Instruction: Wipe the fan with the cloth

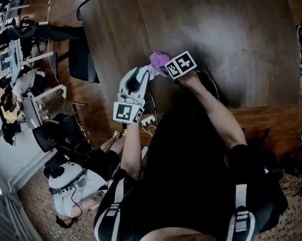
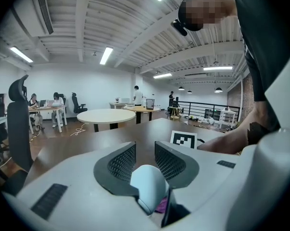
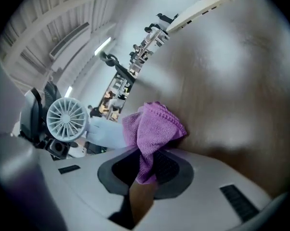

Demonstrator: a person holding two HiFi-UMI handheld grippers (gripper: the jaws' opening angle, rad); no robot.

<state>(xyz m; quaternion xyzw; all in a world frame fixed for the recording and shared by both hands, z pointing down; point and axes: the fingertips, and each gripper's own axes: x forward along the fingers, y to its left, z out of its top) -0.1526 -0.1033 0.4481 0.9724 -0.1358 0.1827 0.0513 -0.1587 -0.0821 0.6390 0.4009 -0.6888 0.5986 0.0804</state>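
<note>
My left gripper (image 1: 141, 74) is shut on a small pale hand fan; its rounded handle (image 2: 147, 186) sits deep between the jaws in the left gripper view. From the right gripper view I see the fan's round white bladed head (image 3: 67, 118) held up at the left, with its handle (image 3: 104, 131) running toward the cloth. A bunched purple cloth (image 3: 153, 129) is pinched in my right gripper (image 3: 147, 163), which is shut on it, and its folded end rests against the fan's handle. In the head view the cloth (image 1: 159, 60) lies between both grippers above the near edge of the dark wooden table (image 1: 221, 29).
A dark chair (image 1: 83, 59) stands at the table's left edge. A person in white (image 1: 70, 185) sits low at the left, and cables with a power strip (image 1: 148, 120) lie on the floor. A round table (image 2: 106, 115) and an office chair (image 2: 19, 124) stand farther off.
</note>
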